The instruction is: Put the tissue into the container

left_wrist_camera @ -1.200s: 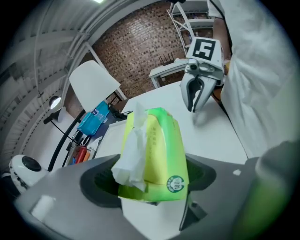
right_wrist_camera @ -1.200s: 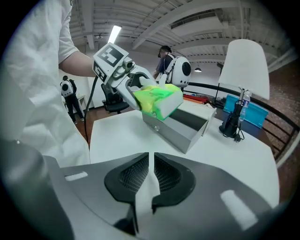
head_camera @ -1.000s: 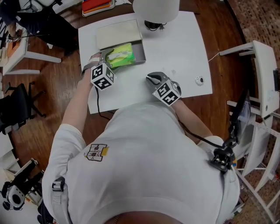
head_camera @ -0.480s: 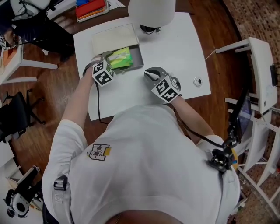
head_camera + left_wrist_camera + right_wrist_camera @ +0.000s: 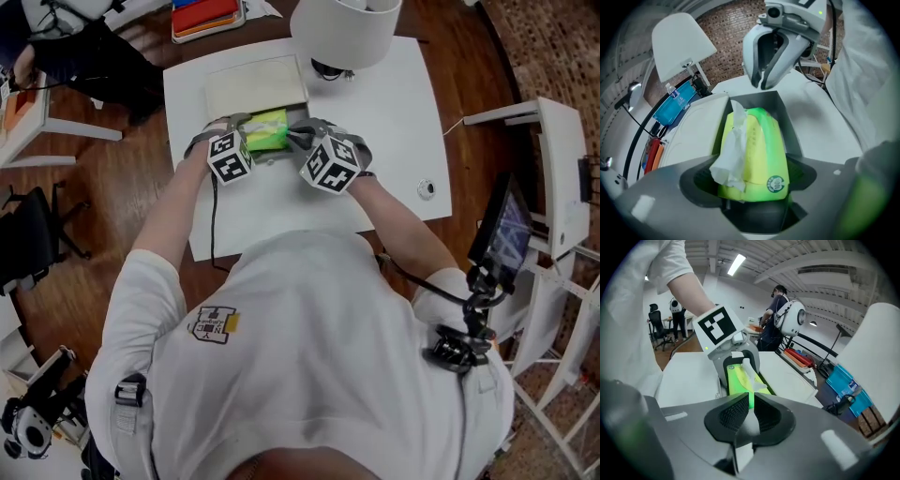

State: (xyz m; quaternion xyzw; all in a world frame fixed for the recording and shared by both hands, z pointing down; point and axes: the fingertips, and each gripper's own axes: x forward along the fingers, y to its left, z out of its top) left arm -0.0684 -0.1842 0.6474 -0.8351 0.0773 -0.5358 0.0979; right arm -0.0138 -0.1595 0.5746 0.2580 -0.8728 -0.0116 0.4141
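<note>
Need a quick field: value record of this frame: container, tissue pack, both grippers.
surface: white tabletop
container: grey rectangular box, pale flat lid over part of it
pack: green tissue pack, in the box's open part
sheet: white tissue sheet, sticking out of the pack
left gripper: jaws closed on the pack's sides
right gripper: pointing at the pack, jaws close together; a white patch in the slit, cannot tell what it is
</note>
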